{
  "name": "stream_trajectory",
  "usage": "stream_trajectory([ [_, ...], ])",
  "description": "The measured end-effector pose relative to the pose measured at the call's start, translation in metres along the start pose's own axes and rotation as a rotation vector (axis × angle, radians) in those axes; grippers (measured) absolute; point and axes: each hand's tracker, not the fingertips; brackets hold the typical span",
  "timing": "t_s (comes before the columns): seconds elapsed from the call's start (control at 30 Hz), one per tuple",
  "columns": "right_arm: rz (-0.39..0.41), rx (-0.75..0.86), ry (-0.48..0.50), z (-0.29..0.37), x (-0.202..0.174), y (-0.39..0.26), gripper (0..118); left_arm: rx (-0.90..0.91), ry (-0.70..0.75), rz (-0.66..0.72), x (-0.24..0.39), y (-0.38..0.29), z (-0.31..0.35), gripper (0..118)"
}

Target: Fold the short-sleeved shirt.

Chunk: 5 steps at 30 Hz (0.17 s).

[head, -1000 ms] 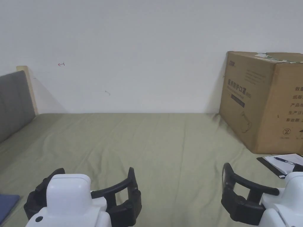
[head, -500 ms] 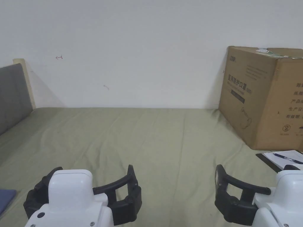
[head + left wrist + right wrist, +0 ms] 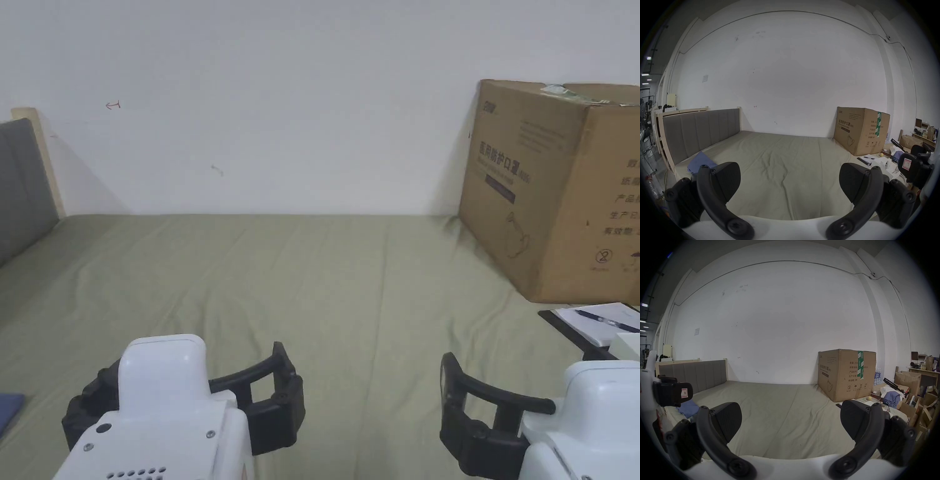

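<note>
My left tool (image 3: 789,180) sits at the bottom of its own view with jaws spread wide and nothing between them, above the green bed sheet (image 3: 325,281). My right tool (image 3: 791,420) is just as wide open and empty. The blue shirt (image 3: 700,161) lies bunched at the lower left of the left gripper view, near the grey headboard (image 3: 701,129). A cardboard box (image 3: 550,187) stands at the right of the head view.

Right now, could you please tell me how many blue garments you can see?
2. One blue garment lies on the bed by the headboard, on the left. Another blue garment sits in the clutter right of the cardboard box. More may be hidden there.
</note>
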Motion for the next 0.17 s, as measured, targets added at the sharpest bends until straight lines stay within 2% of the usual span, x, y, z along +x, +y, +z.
stream_trajectory([
  [0.1, -0.005, -0.006, -0.003, -0.0010, 0.0007, -0.0015, 118, -0.022, 0.052, -0.016, 0.0020, -0.0036, -0.0059, 118],
  [0.17, -0.009, -0.011, -0.005, -0.0030, 0.0018, -0.0038, 118, -0.040, 0.021, 0.003, -0.0021, -0.0062, -0.0075, 118],
])
